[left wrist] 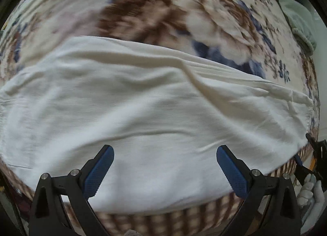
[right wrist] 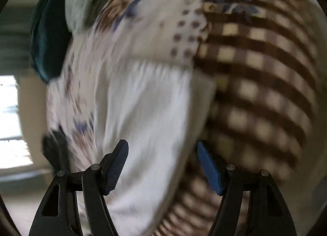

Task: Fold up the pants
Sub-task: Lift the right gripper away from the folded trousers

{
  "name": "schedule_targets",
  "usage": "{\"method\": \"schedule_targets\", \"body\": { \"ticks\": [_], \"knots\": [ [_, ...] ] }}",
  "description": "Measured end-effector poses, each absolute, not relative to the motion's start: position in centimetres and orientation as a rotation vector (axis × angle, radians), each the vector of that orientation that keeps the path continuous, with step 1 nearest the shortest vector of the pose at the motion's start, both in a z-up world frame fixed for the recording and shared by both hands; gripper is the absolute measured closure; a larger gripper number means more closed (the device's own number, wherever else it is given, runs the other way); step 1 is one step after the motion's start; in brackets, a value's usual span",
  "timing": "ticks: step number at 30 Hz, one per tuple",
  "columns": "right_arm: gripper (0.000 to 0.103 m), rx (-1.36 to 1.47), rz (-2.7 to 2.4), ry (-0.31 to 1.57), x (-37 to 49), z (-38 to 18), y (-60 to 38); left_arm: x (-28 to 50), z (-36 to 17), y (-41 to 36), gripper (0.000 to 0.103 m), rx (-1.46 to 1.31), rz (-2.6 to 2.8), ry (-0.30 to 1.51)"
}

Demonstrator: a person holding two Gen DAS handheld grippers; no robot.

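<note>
White cotton pants (left wrist: 143, 109) lie spread across a floral blanket (left wrist: 204, 17) patterned in brown and blue, covering most of the left wrist view from its left edge to the right, with soft creases running through the cloth. Over the near part of the pants, the left gripper (left wrist: 165, 150) holds its blue-padded fingers (left wrist: 98, 172) wide apart, with nothing between them. Farther right in that view, a pale green folded garment (left wrist: 300, 23) sits at the blanket's far edge, and the right gripper (left wrist: 314, 156) shows as a dark shape at the frame's rim, beside the pants' end.

From the right wrist camera, badly blurred, a dark teal cloth (right wrist: 47, 37) lies at the left. The pants (right wrist: 147, 113) run down the middle, their gathered end pointing away. The right gripper (right wrist: 162, 148) is spread open with the fabric lying between its fingers, neither pad clearly touching it. A brown checked border (right wrist: 261, 84) of the blanket fills the right.
</note>
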State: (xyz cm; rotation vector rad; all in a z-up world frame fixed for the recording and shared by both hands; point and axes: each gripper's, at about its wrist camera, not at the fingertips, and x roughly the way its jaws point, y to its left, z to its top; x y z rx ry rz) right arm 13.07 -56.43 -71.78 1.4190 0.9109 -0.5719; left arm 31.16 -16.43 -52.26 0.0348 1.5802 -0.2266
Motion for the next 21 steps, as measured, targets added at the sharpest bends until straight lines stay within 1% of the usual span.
{"method": "schedule_targets", "body": {
  "ticks": [2, 4, 5, 8, 10, 11, 12, 15, 17, 20, 21],
  "knots": [
    [0.033, 1.468, -0.513, 0.885, 13.7, -74.1, -58.1, 31.4, -54.1, -18.6, 0.0, 0.041, -0.217, 1.592],
    [0.074, 1.453, -0.463, 0.869, 14.3, -74.9, -58.8, 31.8, -56.0, -19.5, 0.0, 0.049, -0.163, 1.621],
    [0.091, 1.431, -0.434, 0.851, 15.0, -74.6, -58.6, 32.1, -56.6, -19.5, 0.0, 0.039, -0.139, 1.629],
    [0.091, 1.377, -0.374, 0.766, 15.4, -73.2, -58.2, 33.0, -57.6, -19.1, 0.0, -0.01, -0.11, 1.633],
    [0.089, 1.418, -0.356, 0.771, 15.1, -74.4, -58.4, 33.3, -58.0, -19.2, 0.0, -0.001, -0.104, 1.639],
    [0.086, 1.436, -0.369, 0.815, 15.1, -75.6, -58.5, 33.4, -58.1, -19.4, 0.0, 0.014, -0.098, 1.639],
    [0.081, 1.46, -0.365, 0.828, 15.0, -76.5, -58.6, 33.4, -58.2, -19.6, 0.0, 0.025, -0.093, 1.633],
    [0.079, 1.562, -0.298, 0.782, 14.7, -78.4, -58.9, 34.1, -58.3, -19.9, 0.0, 0.032, -0.07, 1.663],
    [0.079, 1.585, -0.269, 0.764, 15.1, -78.8, -58.9, 34.5, -58.4, -20.8, 0.0, 0.034, -0.067, 1.676],
    [0.078, 1.593, -0.195, 0.757, 17.1, -79.0, -58.3, 34.9, -56.9, -21.0, 0.0, 0.006, -0.1, 1.635],
    [0.081, 1.565, -0.191, 0.767, 17.7, -78.9, -58.1, 34.9, -56.7, -21.0, 0.0, 0.014, -0.099, 1.627]
  ]
}}
